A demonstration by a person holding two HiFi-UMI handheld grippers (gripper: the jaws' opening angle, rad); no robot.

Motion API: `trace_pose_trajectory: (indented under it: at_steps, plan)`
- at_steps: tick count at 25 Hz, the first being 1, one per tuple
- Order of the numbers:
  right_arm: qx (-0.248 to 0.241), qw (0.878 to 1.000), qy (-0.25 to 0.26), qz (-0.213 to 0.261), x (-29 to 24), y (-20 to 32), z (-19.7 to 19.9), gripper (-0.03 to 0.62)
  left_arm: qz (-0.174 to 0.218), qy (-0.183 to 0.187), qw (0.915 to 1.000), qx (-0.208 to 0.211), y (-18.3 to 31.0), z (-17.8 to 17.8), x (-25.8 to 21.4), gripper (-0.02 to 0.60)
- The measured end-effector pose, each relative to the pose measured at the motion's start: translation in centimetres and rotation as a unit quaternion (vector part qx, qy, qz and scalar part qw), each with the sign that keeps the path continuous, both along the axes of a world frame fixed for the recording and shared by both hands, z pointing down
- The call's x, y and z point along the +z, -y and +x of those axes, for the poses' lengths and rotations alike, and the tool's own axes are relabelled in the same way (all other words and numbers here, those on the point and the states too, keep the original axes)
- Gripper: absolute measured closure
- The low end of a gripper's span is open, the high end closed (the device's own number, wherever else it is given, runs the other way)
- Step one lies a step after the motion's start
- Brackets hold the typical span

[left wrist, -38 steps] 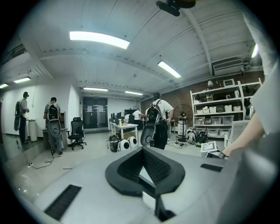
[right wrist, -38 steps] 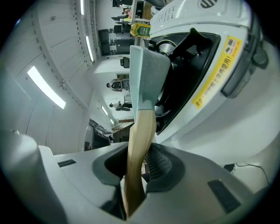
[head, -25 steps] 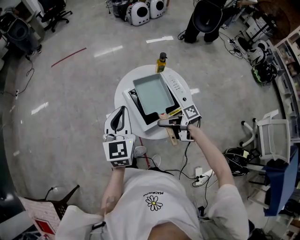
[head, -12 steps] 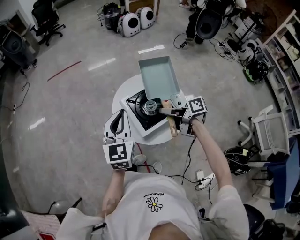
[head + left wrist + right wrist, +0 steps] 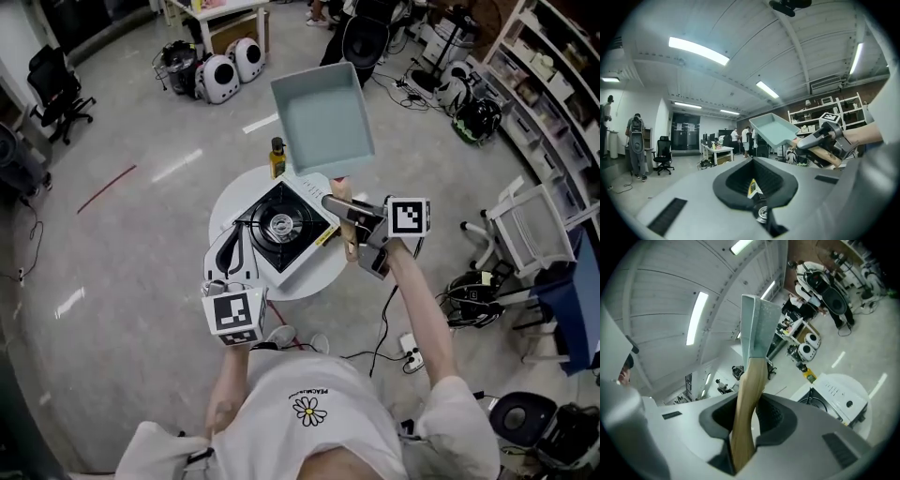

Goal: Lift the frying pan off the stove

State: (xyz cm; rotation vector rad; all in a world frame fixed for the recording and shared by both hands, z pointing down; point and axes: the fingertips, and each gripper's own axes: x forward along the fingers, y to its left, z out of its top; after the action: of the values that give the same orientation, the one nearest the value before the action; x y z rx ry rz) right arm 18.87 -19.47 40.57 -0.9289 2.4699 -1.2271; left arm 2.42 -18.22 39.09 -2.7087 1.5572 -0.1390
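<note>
The square pale-teal frying pan (image 5: 323,117) hangs in the air well above the portable gas stove (image 5: 281,228), whose burner is bare. My right gripper (image 5: 339,206) is shut on the pan's wooden handle (image 5: 349,236). In the right gripper view the handle (image 5: 749,380) runs up between the jaws to the pan (image 5: 757,329), with the stove (image 5: 834,394) far below. My left gripper (image 5: 236,239) hovers over the near left of the round white table (image 5: 309,281), shut and holding nothing. From the left gripper view (image 5: 754,161), the pan (image 5: 774,131) floats ahead on the right.
A yellow oil bottle (image 5: 277,157) stands at the table's far edge behind the stove. A white chair (image 5: 525,244) and shelves are at the right. Cables and a power strip (image 5: 410,342) lie on the floor near my feet. People and desks are further back.
My right gripper has risen with the pan, lifting it from the stove to high above the table and uncovering the burner. The left gripper has lifted slightly.
</note>
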Motion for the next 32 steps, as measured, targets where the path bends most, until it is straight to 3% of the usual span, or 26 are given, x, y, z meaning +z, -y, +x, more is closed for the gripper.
trace_pose_trajectory:
  at_steps: [6, 14, 21, 32]
  plan:
    - [0.094, 0.992, -0.038, 0.069, -2.8, -3.1, 2.0, 0.499, 0.018, -0.004, 0.9988, 0.045, -0.6, 2.3, -1.4, 0.581]
    - [0.173, 0.972, -0.079, 0.136, -4.5, -7.2, 3.3, 0.499, 0.041, -0.008, 0.9944, 0.097, -0.7, 5.5, -2.9, 0.581]
    - [0.221, 0.956, -0.085, 0.174, -4.7, -11.3, 3.4, 0.499, 0.058, -0.013, 0.9879, 0.144, -2.1, 8.8, -3.0, 0.581]
    - [0.25, 0.948, -0.078, 0.182, -4.4, -14.0, 3.2, 0.497, 0.06, -0.014, 0.9813, 0.183, -2.9, 11.2, -3.1, 0.581]
